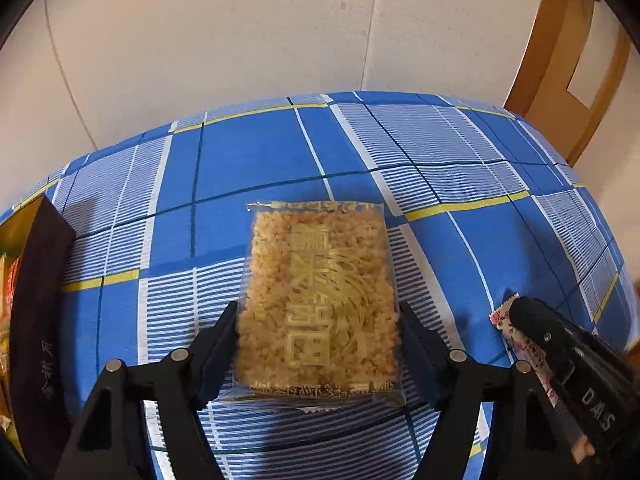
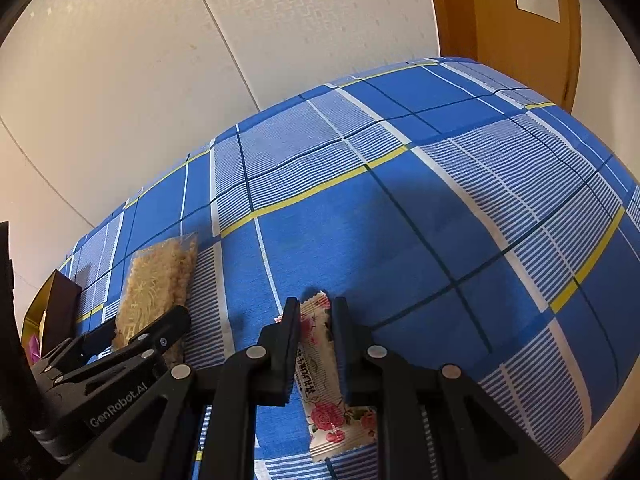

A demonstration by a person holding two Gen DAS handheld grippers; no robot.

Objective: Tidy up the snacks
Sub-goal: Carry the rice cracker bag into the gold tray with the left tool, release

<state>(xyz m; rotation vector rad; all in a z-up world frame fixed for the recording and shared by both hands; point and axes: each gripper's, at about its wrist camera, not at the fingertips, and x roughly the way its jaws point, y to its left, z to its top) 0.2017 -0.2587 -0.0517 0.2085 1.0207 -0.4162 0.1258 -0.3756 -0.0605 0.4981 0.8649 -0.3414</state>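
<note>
A blue plaid cloth (image 1: 248,168) with white and yellow stripes covers the surface; cream patterned wallpaper (image 1: 224,28) fills twelve o'clock, and a wooden door (image 2: 508,12) stands at one o'clock

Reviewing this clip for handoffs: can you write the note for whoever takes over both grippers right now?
Left gripper: closed on the sides of the clear rice-cracker packet, above the blue checked cloth.
Right gripper: shut on the rose-print candy bar.
Dark box at far left already holds some snacks.
Done: both items gripped.
Left: probably carry both to the box and release.
</note>
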